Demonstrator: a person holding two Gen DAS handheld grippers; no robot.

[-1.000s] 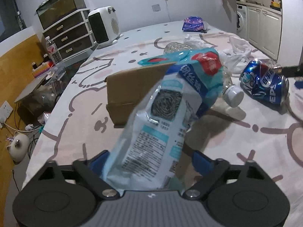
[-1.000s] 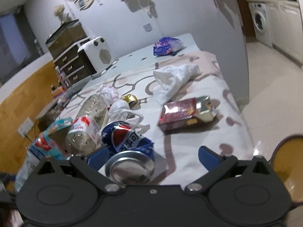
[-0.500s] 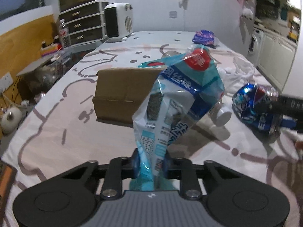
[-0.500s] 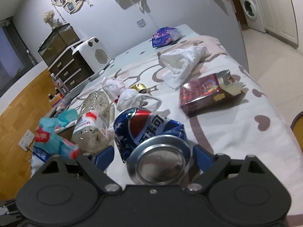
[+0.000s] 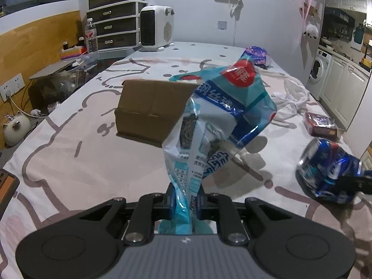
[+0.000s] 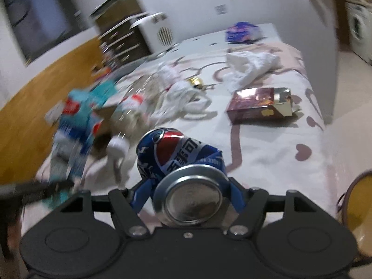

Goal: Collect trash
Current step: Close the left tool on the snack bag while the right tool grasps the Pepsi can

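Note:
A crumpled blue-and-white plastic scourer bag [image 5: 216, 116] stands up from my left gripper [image 5: 184, 200]. That gripper's jaws are closing and its pads pinch the bag's lower end. A dented blue cola can [image 6: 181, 148] lies base-first between the blue pads of my right gripper [image 6: 189, 193]. Those jaws are also closing, and the pads touch both sides of the can. In the left wrist view the same can [image 5: 325, 167] is at the right, with the right gripper [image 5: 355, 181] behind it. The right wrist view is motion-blurred.
A brown cardboard box [image 5: 151, 107] sits mid-table behind the bag. A clear plastic bottle [image 6: 137, 102], white crumpled tissue [image 6: 251, 65], a red carton [image 6: 258, 102] and a purple packet [image 6: 241, 31] lie on the patterned cloth [image 5: 69, 153]. A white heater [image 5: 155, 28] stands at the far end.
My left gripper has shut on the bag's lower end and rolled level. My right gripper has closed in around the can, which now fills the space between its pads.

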